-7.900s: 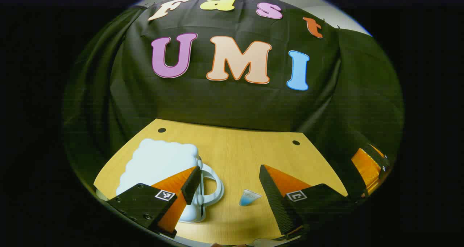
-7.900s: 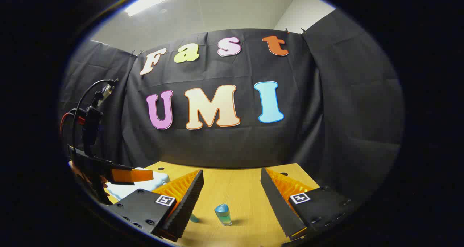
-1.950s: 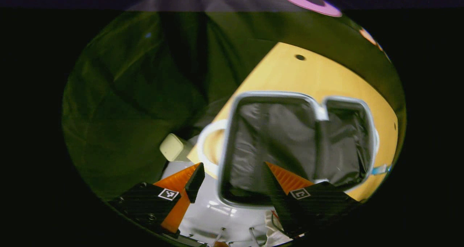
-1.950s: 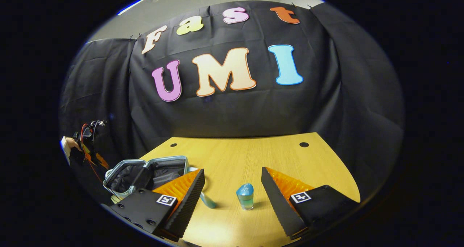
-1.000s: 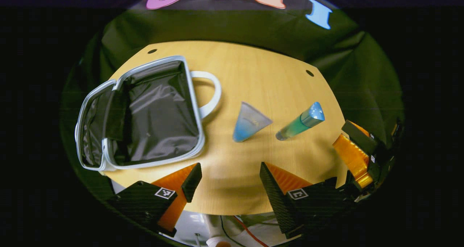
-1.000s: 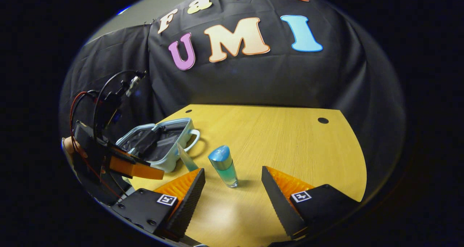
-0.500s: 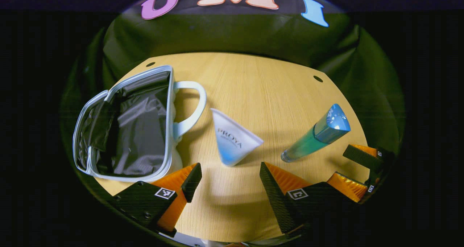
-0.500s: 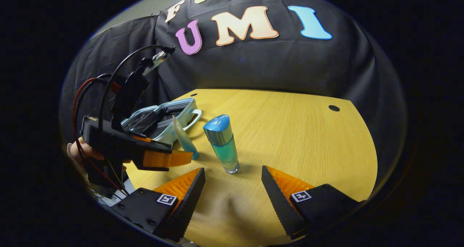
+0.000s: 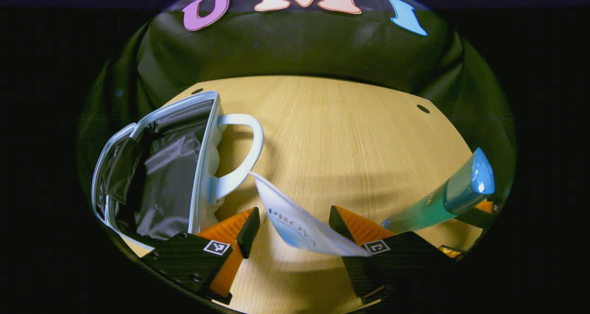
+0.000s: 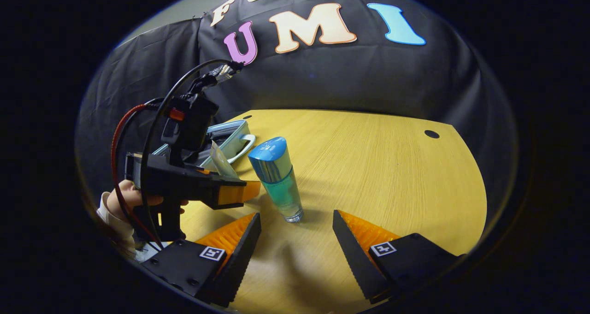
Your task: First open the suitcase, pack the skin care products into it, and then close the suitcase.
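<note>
Partly, the tube [image 9: 302, 226] hides behind the left claw [image 9: 295, 226].

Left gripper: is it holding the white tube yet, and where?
Nothing is held. The left gripper is open, with the white-and-blue squeeze tube between its fingers. The right gripper is open short of the blue-capped bottle.

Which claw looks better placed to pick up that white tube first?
Left, probably. The left claw is open with the white tube standing between its fingers, beside the open suitcase. The right claw faces the blue bottle.
</note>
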Tool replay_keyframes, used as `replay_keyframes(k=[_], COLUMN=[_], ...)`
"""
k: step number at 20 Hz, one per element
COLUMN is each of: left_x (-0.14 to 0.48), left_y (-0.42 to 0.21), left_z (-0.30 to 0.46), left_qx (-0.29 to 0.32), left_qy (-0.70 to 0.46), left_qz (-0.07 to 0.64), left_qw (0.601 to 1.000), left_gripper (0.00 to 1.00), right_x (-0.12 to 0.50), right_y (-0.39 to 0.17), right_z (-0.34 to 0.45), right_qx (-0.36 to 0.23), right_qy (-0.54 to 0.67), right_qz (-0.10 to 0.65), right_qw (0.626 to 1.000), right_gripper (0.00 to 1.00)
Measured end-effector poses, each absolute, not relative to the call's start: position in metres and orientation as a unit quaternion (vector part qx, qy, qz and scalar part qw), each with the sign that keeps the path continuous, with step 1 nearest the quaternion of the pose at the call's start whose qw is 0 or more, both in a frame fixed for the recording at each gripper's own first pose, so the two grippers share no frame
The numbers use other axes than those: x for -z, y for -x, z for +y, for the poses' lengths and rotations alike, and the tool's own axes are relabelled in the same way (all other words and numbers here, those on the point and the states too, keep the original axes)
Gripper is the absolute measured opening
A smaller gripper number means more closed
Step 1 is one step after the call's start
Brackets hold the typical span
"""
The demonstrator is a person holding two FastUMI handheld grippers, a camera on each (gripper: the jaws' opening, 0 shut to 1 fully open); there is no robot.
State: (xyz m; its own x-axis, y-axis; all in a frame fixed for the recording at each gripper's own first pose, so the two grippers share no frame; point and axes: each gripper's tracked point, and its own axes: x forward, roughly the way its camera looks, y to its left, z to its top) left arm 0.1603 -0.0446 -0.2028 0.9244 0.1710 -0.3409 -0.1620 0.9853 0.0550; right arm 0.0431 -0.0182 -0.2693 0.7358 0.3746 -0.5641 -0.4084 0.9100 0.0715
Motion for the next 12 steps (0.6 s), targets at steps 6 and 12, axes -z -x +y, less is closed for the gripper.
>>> replay_keyframes(k=[6,12], left_x=[0.204,0.206], left_y=[-0.167,-0.155], left_z=[-0.046,-0.037], left_qx=[-0.092,-0.097], left_qy=[-0.011,-0.012], left_qz=[0.171,0.202], left_qw=[0.981,0.975], left_gripper=[0.39,0.38], right_x=[0.287,0.294], right_y=[-0.059,-0.076], right_z=[0.004,0.022], right_qx=[-0.229,-0.245], right_qy=[0.013,0.020], right_qz=[0.312,0.301], right_qw=[0.922,0.922], right_gripper=[0.98,0.98])
